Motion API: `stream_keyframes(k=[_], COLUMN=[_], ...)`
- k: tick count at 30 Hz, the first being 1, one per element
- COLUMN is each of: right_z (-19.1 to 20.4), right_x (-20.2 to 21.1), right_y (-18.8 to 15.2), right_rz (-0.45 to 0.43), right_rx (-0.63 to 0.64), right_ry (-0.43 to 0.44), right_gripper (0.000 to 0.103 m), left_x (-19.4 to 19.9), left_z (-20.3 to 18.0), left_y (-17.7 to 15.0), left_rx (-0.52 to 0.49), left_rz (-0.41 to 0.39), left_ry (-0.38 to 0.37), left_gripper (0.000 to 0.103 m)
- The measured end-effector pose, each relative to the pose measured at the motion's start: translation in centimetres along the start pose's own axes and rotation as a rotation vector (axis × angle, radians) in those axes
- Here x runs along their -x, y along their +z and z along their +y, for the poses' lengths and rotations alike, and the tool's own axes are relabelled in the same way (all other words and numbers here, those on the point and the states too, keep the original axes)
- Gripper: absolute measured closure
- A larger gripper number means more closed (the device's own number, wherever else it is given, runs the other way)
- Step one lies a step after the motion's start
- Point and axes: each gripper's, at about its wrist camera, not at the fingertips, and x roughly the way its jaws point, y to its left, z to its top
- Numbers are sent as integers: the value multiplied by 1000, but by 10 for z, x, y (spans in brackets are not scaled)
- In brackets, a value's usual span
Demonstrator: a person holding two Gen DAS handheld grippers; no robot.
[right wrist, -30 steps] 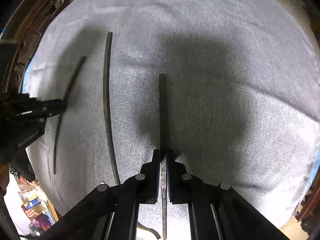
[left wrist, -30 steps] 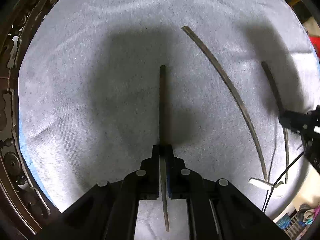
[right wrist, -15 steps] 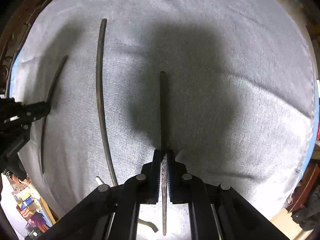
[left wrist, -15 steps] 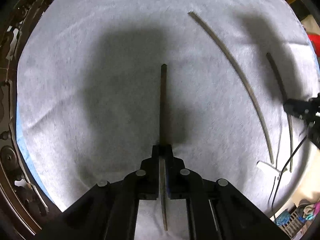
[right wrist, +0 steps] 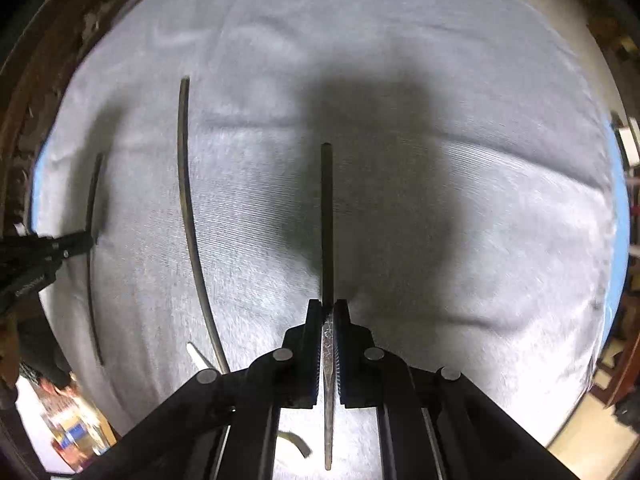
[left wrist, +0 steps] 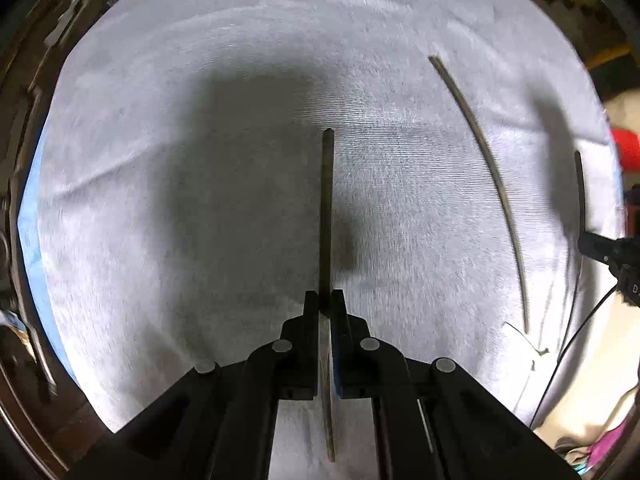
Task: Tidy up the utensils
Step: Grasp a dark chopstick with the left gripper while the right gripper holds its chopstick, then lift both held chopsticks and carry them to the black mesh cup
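- Left gripper (left wrist: 326,300): jaws clamped on a thin dark utensil (left wrist: 326,216), held above the gray cloth (left wrist: 160,200).
- Right gripper (right wrist: 328,308): jaws pinched on a second thin utensil (right wrist: 327,220), pointing forward over the cloth.
- Third utensil (right wrist: 190,220) lies on the cloth between the two grippers, apart from both.

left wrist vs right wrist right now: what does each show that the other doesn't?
Left wrist only: a red object at the right edge.

Right wrist only: a curved metal end under the gripper arms.

Both: grey cloth, a loose utensil lying between the grippers, the left gripper shut on one utensil, the right gripper shut on another.
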Motion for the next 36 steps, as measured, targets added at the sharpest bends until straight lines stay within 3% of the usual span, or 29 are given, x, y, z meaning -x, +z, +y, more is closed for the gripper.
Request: stream_keyframes(k=[11,22,31,36], right_z=[-39,-55,-32,0], right_x=[60,121,176,195], right_y=[-78,-177,-243,-267], right_rz=[-249,-553,-821,-930], right_rx=[-146,-251,-247,-198], right_ry=[206,407,533,522], right_gripper=[96,96,96,96], left_x=[56,104,156,170], left_z=[33,67,62,54], left_y=[-87,-160,-223,-249], left_rx=[141,279,342,343], left_rz=[-252,-526,-745,-840], left_ry=[-196,-296,-370,-409], left_gripper=[98,98,98,98])
